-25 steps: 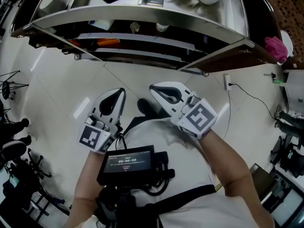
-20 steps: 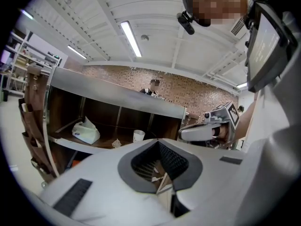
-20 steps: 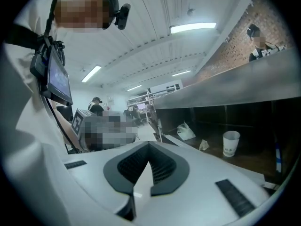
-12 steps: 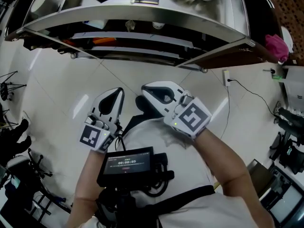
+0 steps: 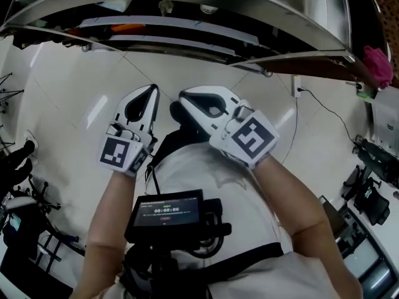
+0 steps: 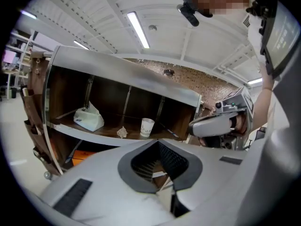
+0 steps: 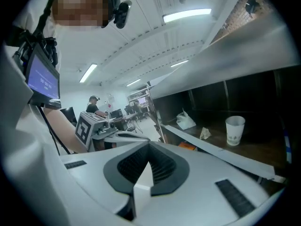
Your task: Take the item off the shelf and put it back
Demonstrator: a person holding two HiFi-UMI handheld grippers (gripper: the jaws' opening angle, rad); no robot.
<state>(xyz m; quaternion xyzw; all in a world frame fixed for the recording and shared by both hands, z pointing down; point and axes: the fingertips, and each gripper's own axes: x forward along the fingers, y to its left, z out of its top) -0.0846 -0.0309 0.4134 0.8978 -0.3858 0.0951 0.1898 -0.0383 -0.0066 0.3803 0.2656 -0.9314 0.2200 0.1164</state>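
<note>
Left claw (image 5: 150, 92) and right claw (image 5: 182, 99), both closed and empty, hang low before the shelf (image 6: 94, 135), well short of its untaken paper cup (image 6: 147, 127).

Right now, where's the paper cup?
Left gripper view: the paper cup stands upright on the shelf board, near centre, just right of a crumpled scrap, with a white bag further left.

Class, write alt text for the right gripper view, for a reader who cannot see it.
The right gripper, jaws shut and empty, fills the foreground, facing a dark shelf holding a paper cup, a crumpled scrap and a white bag. The left gripper shows at left.
</note>
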